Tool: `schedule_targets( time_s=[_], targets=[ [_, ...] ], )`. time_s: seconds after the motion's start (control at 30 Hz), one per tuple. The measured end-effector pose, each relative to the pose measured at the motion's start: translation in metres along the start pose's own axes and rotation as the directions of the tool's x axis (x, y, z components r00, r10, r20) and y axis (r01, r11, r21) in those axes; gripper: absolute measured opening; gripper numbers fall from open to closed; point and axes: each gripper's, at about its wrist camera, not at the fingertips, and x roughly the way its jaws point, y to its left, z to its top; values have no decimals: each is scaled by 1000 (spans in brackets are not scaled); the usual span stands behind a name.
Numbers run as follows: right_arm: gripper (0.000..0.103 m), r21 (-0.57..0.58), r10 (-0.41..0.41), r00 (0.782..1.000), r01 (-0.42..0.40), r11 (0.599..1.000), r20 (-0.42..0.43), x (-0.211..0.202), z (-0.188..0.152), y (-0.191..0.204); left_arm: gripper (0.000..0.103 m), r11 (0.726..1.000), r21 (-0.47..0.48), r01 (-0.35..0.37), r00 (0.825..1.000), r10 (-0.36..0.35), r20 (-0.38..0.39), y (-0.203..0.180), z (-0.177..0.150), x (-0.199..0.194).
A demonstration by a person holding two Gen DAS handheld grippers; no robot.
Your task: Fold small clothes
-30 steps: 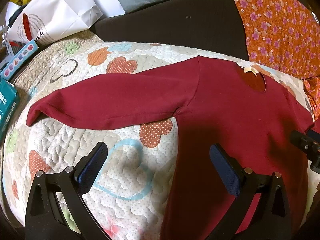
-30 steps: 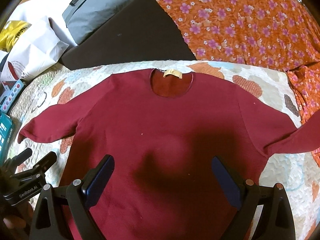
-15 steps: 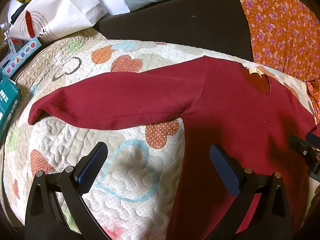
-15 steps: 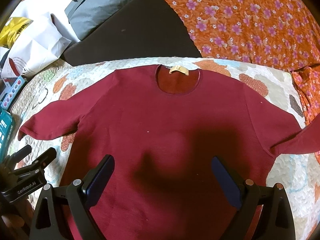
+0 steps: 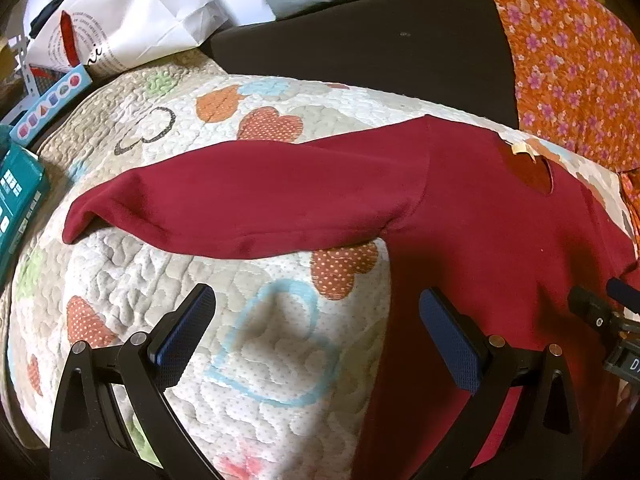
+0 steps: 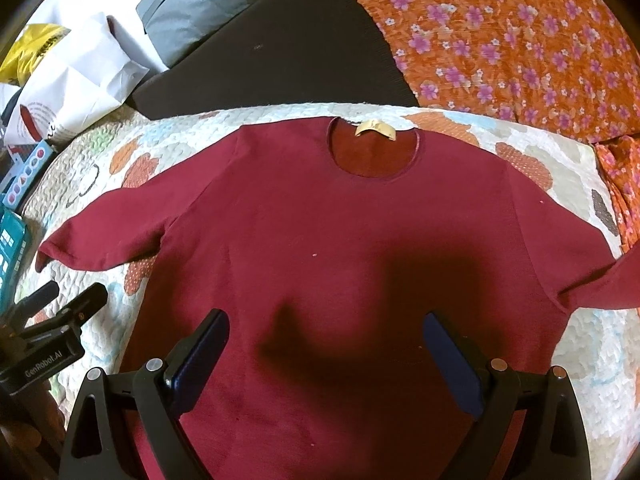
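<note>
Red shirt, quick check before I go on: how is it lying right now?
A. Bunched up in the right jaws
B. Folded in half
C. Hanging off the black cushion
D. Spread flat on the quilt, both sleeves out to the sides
D: the red shirt lies spread flat on the quilt, neck label up top, a sleeve out to each side, and both grippers' jaws are open and empty.

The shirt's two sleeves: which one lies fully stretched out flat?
The left sleeve, reaching toward the teal box. The right sleeve runs off the picture's edge, so its end is unseen.

shirt flat on quilt — paper bag behind, left
</note>
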Motion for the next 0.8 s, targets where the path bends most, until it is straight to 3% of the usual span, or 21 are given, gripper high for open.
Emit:
schedule_targets(
  time_s=[0.6,0.7,0.8],
  targets=[
    [96,-28,5,999,-6,1000,-38,17,0,17,102,988,-144,-48,999,46,-18,60,12,5],
    [96,-28,5,999,-6,1000,-35,16,1,17,103,976,-210,-54,999,51,-18,80,15,4],
    [96,-28,13,999,-14,999,-35,16,2,17,102,939,-342,-47,999,43,-20,113,18,4]
  ],
)
